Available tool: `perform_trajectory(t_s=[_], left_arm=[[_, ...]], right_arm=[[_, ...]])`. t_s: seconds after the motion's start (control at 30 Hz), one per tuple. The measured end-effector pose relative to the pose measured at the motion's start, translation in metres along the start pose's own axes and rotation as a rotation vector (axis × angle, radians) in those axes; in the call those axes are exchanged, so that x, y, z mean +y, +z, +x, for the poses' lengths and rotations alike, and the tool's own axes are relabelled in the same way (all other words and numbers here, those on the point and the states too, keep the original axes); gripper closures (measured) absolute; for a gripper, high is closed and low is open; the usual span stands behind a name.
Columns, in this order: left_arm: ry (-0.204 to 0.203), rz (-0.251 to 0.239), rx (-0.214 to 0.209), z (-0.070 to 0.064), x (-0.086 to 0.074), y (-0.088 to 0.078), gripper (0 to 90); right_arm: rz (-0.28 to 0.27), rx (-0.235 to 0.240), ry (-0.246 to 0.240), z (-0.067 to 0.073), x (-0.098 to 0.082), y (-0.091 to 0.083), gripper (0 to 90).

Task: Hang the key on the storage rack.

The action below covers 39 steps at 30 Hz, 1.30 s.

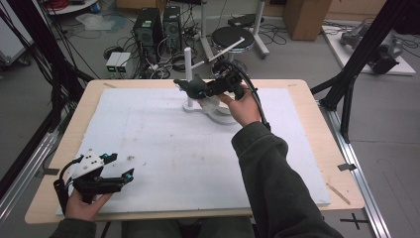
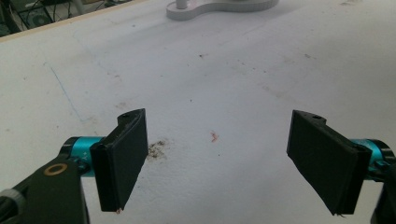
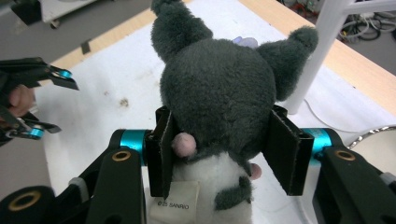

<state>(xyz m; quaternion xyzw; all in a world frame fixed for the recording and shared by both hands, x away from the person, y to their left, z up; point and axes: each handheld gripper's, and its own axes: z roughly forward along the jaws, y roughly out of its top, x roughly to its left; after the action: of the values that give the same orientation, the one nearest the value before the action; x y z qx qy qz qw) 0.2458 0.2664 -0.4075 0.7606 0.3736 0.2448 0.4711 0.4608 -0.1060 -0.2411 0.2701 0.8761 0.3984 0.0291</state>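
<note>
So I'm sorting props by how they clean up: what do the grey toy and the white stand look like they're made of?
The grey toy looks like soft plush fabric: fuzzy pile, sewn cloth tag. The white stand looks like hard smooth plastic or painted metal, matte with an even surface; which one I can't tell.

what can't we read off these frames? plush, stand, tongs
- Grey-and-white plush toy: face hidden in the right gripper view, its back faces the camera; lower body cut off by the bottom edge.
- White post stand: in the high view its base is partly covered by the right tongs and hand.
- Stand's post: cut off by the top edge in the left gripper view.
- Left tongs: open, holding nothing.
</note>
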Motion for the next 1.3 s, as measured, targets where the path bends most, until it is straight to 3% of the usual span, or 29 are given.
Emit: perform_trajectory(t_s=[0.4,1.3], left_arm=[[0.007,-0.001,0.000,0.000,0.000,0.000,21.1],[0.007,-0.003,0.001,0.001,0.000,-0.002,21.1]], right_arm=[[0.005,-0.053,0.043,-0.016,0.002,0.009,48.4],[0.044,-0.082,0.101,-0.033,-0.003,0.027,47.4]])
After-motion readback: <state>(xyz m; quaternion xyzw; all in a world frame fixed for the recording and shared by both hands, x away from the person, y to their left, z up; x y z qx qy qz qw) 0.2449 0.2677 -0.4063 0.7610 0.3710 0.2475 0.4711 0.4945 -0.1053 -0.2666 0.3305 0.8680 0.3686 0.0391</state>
